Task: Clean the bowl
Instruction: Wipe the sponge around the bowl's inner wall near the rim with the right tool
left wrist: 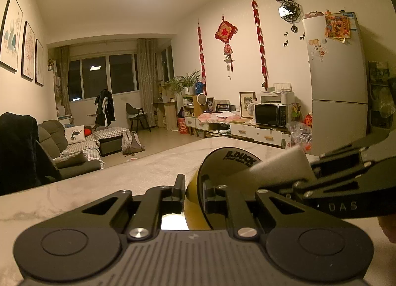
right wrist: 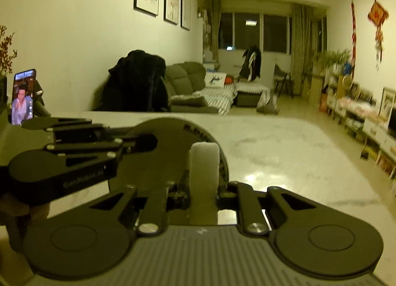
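The bowl, yellow outside and black inside with "B.DUCK" lettering, is tipped on its side above the table. My left gripper is shut on its rim, one finger inside and one outside. From the right, my right gripper comes in shut on a white sponge that touches the bowl's inside. In the right wrist view the sponge stands upright between my right gripper's fingers, against the bowl. My left gripper holds the bowl from the left.
A pale marble table lies under both grippers. A phone on a stand is at its left end. A chair draped with a dark coat stands behind the table, and a fridge at the right.
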Tool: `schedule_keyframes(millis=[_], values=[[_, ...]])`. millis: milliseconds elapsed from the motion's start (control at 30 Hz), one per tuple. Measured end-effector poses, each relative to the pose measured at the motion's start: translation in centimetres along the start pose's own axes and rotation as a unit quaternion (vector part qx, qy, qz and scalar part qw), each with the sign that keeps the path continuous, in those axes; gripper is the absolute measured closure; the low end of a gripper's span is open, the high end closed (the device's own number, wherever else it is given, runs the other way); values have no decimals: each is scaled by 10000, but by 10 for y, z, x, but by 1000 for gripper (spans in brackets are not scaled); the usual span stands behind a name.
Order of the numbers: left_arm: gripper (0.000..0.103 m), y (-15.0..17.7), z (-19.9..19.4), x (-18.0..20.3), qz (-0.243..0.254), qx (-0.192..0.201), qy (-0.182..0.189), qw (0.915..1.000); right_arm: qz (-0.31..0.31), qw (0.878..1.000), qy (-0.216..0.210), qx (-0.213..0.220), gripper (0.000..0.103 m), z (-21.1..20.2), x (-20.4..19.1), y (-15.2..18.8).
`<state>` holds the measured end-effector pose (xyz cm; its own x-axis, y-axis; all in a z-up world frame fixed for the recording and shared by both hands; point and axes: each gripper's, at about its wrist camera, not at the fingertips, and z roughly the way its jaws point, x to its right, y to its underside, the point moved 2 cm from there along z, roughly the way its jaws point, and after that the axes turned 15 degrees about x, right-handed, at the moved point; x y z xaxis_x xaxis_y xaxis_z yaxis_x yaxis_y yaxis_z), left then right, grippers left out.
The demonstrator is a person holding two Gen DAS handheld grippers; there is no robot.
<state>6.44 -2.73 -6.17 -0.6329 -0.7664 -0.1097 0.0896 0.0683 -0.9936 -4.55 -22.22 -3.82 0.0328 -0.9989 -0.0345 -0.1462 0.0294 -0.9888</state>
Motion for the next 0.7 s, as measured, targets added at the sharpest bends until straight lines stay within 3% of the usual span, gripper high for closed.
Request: schedule_keyframes(millis=[433, 533, 600, 700], values=[[89, 4, -2, -3, 14, 16, 29, 10000, -167, 9998, 46, -133, 73, 2, -7, -6], [88, 3, -1, -3, 13, 14, 29, 10000, -195, 9998, 57, 73, 76, -2, -9, -11], [88, 3, -1, -3, 15, 13, 28, 10000, -141, 9997, 44, 212, 85, -4, -7, -14], [88, 5, -1, -6, -1, 16, 33, 10000, -65, 9996, 78, 273, 85, -7, -3, -13]])
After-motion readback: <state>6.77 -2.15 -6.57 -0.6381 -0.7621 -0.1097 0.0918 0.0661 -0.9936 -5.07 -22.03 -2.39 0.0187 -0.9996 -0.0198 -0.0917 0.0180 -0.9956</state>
